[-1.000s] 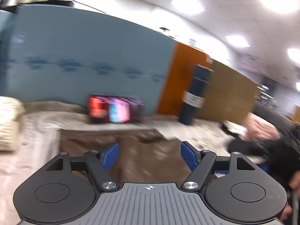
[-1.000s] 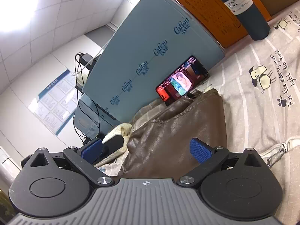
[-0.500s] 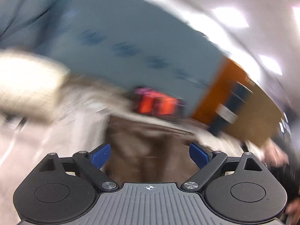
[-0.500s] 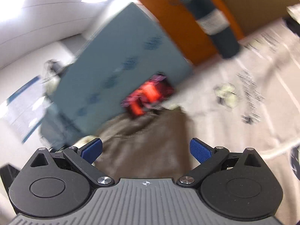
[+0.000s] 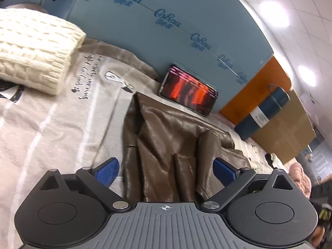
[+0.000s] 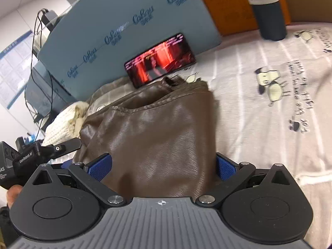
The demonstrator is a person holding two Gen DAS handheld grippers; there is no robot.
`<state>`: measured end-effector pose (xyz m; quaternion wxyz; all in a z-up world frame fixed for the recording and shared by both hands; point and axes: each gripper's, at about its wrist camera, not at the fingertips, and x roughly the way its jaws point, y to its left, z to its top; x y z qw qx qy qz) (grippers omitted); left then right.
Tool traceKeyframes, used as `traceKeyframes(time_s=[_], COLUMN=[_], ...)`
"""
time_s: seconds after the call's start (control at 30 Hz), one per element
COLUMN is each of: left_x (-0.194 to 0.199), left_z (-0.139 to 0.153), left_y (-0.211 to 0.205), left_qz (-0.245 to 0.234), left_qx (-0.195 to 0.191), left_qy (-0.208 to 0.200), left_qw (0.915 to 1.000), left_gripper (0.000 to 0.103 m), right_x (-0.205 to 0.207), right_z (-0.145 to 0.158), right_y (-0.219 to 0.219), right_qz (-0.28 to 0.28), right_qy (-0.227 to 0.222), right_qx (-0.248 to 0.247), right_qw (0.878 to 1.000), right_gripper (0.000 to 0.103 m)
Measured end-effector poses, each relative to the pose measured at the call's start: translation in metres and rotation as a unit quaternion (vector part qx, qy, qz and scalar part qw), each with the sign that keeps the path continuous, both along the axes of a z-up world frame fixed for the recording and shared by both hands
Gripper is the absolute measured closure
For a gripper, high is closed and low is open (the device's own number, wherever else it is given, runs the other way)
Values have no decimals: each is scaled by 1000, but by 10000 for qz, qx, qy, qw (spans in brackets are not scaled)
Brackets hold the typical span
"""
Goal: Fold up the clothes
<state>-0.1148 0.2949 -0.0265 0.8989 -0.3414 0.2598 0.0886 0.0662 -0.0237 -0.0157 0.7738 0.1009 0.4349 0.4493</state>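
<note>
Left gripper (image 5: 165, 171): jaws opening, blue pads (image 5: 106, 171) spread wide; the brown leather garment (image 5: 174, 145) lies below and between them, neither pad pressing on it.
Right gripper (image 6: 162, 167): jaws spread wide, blue pads (image 6: 225, 168) on either side of the garment's near end; whether the pads touch it cannot be told, and nothing is pinched.
Brown leather garment: folded in a heap on the printed bedsheet (image 6: 269, 114), its far end close to the back edge.
Phone (image 5: 187, 90): lit screen, propped against the blue panel (image 5: 166, 31) at the back edge, just beyond the garment.
Cream knit sweater (image 5: 33, 49): folded, on the sheet to the garment's left, apart from it.
Dark bottle (image 6: 266, 8): upright near the back edge, well right of the phone.
</note>
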Motion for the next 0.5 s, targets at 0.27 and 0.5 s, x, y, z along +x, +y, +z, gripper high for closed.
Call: traceKeyframes(time_s=[0.27, 0.5], left_x=[7, 10], left_z=[-5, -4], left_y=[-2, -25], left_qz=[-395, -405], left_qx=[-289, 562], left_qy=[-249, -151], left_qw=[9985, 9975], left_gripper=[1, 38], right_x=[25, 9], right_z=[-11, -6], right_y=[-1, -4], right_qz=[165, -1], right_qy=[676, 16], right_qx=[686, 363], right_qw=[9952, 9993], right_gripper=[0, 39])
